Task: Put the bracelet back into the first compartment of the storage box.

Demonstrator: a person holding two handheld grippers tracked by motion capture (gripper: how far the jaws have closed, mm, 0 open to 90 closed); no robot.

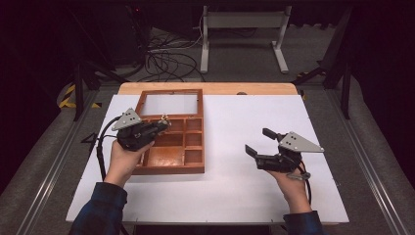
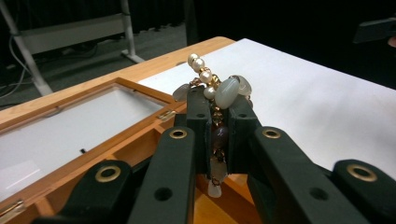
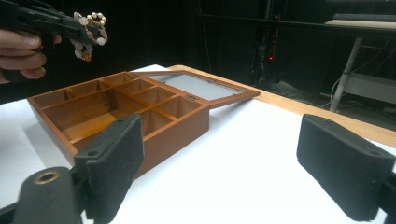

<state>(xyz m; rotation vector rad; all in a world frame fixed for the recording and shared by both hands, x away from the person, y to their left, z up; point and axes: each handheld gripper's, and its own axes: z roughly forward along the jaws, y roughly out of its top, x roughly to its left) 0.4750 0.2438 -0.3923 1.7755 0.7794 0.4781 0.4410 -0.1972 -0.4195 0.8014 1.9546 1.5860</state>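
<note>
The bead bracelet (image 2: pixel 212 100) is pinched tight in the left claw (image 2: pixel 217 112), up in the air over the wooden box (image 1: pixel 171 147). The box sits on the white surface (image 1: pixel 244 186) with its glass lid (image 1: pixel 170 104) lying open behind it. The right claw (image 1: pixel 258 142) is wide open and holds nothing, well away from the box.

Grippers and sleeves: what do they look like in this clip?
Both the left gripper and the right gripper are black with blocky jaws, brass-ringed pivot holes, a grey three-cornered plate on top and a trailing black cable. The person wears dark blue sleeves.
</note>
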